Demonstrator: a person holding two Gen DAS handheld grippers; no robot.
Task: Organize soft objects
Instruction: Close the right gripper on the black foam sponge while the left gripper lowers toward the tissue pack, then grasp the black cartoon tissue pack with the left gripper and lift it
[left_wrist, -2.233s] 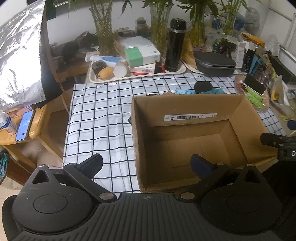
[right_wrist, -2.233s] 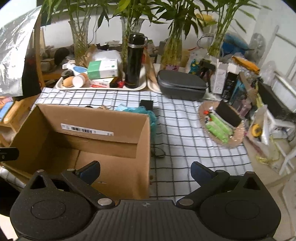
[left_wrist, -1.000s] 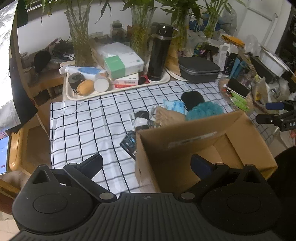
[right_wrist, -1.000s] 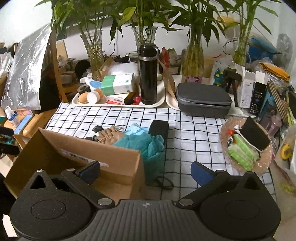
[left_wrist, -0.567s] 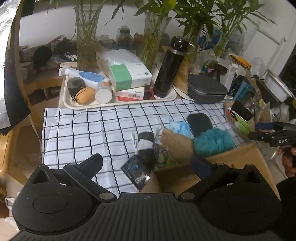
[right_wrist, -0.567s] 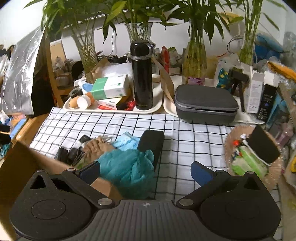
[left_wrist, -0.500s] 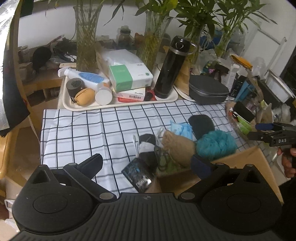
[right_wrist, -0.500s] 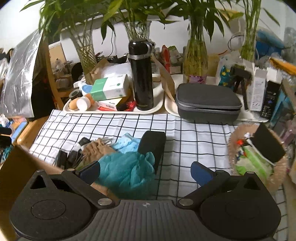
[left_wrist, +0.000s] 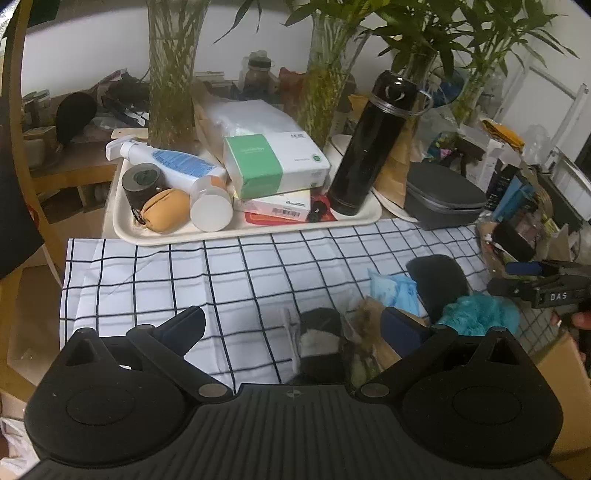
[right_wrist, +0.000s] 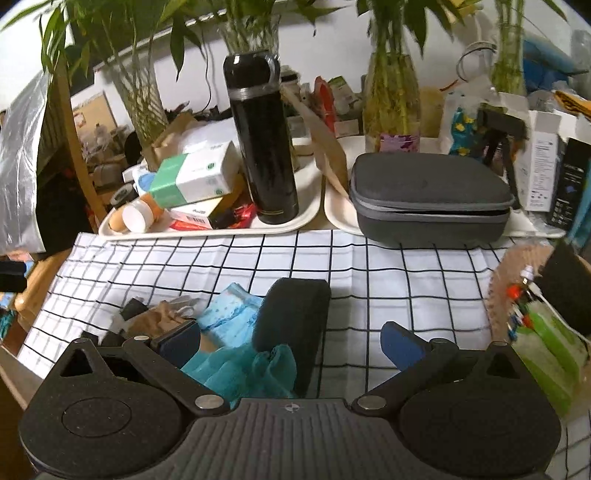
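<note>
A pile of soft things lies on the checked tablecloth (left_wrist: 184, 269): a teal mesh puff (right_wrist: 243, 369), a black pad (right_wrist: 291, 314), a light blue cloth (right_wrist: 231, 314), a tan fabric piece (right_wrist: 159, 317) and a black-and-white sock (left_wrist: 319, 332). My left gripper (left_wrist: 291, 328) is open and empty above the left end of the pile. My right gripper (right_wrist: 291, 339) is open and empty right over the puff and the black pad. A corner of the cardboard box (left_wrist: 565, 373) shows at the lower right of the left wrist view. The right gripper also shows in the left wrist view (left_wrist: 532, 277).
A white tray (left_wrist: 243, 229) with a green box, a spray bottle and a black flask (left_wrist: 373, 144) stands behind the cloth. A grey zip case (right_wrist: 428, 195) sits on a second tray. Glass vases with bamboo stand along the back. A wicker basket (right_wrist: 517, 288) of clutter is at the right.
Both grippers have moved forward over the box to the pile of soft things. The box has dropped almost out of both views. Both grippers stay open.
</note>
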